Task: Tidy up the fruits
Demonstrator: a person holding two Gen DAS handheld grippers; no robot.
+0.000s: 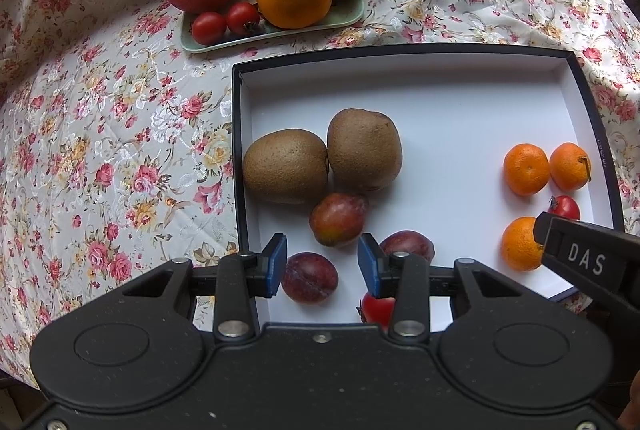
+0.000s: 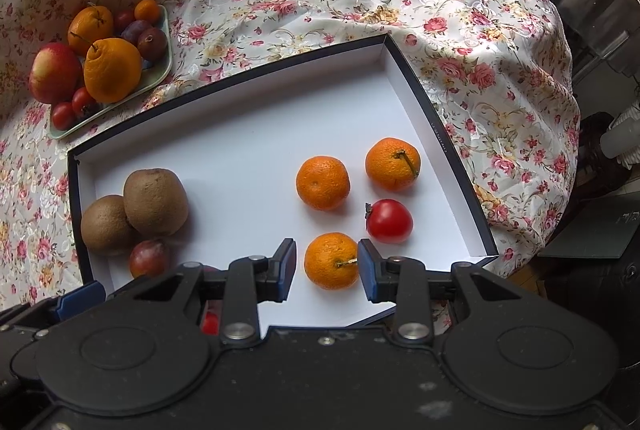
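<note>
we are finding the right gripper (image 2: 327,264) straddling a mandarin (image 2: 331,261)
its jaws are standing spread, pads not pressing; the left gripper (image 1: 322,264) is hanging spread, empty, over the plums (image 1: 309,277)

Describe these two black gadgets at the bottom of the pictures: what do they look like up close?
Both are matte black plastic. The left gripper and the right gripper each have two round, disc-like mounds on a broad body, silver rivets at the pivots, and angular arms that end in flat blue pads on the jaws. In the left view the other tool's side carries white letters, DAS. No cables or sleeves show.
</note>
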